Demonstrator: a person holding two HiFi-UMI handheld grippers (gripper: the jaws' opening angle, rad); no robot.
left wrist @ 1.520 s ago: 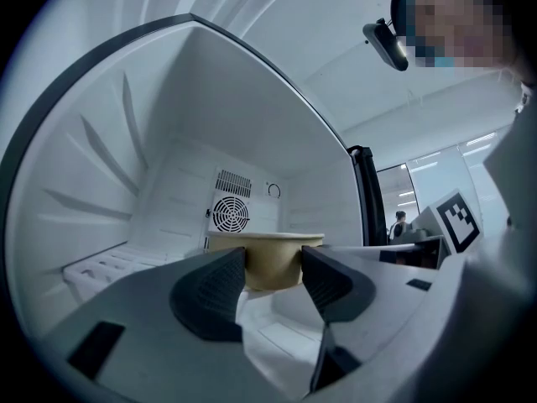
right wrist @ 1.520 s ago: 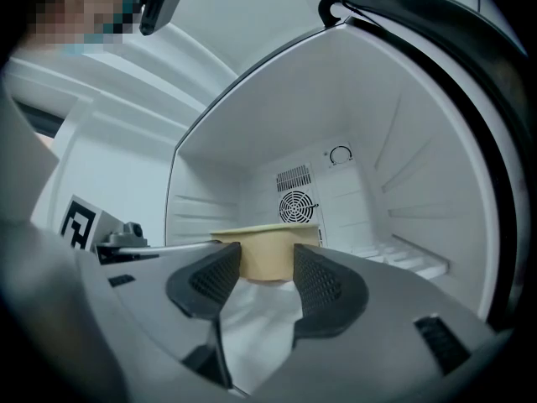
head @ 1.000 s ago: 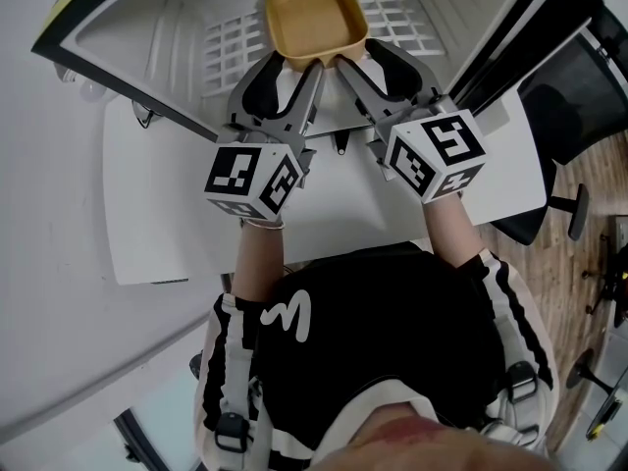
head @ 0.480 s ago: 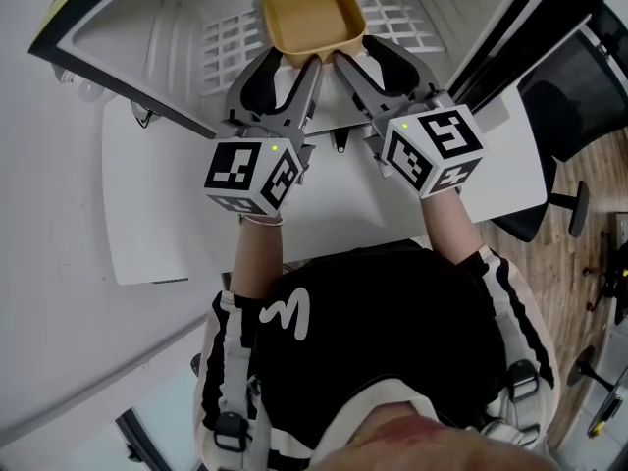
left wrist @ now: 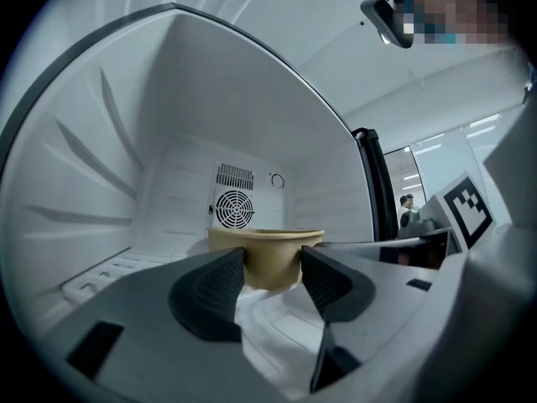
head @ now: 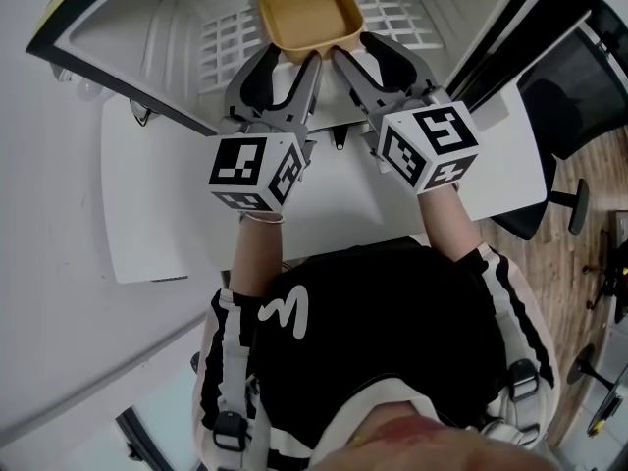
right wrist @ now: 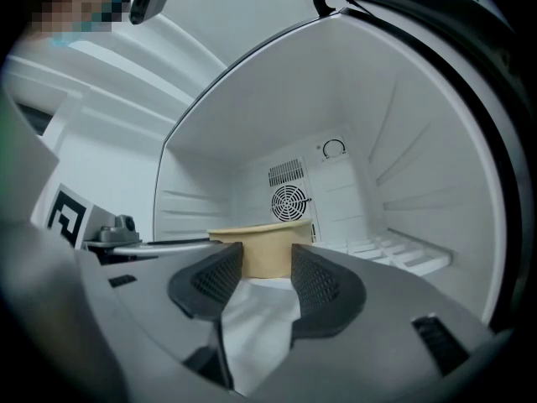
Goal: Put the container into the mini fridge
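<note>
while both hover at the fridge (head: 147,37) mouth, the left gripper (left wrist: 273,259) shows fingers (left wrist: 210,296) spread, released; the container (head: 307,10) sits inside, just past the tips; the right gripper (right wrist: 267,254) has fingers (right wrist: 323,288) just easing closer, released, nothing between.

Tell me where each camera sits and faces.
Head view: on the person's head, looking steeply down at the open white mini fridge and tan square container; forearms, black shirt, left tongs, right tongs show.
Left gripper view: rides the left tongs, facing into the fridge; its open jaws frame the container.
Right gripper view: rides the right tongs, facing likewise; its open jaws have just been closing, nothing gripped between them.
Shared: both gripper views show the container and round fan grille at the fridge's back.
</note>
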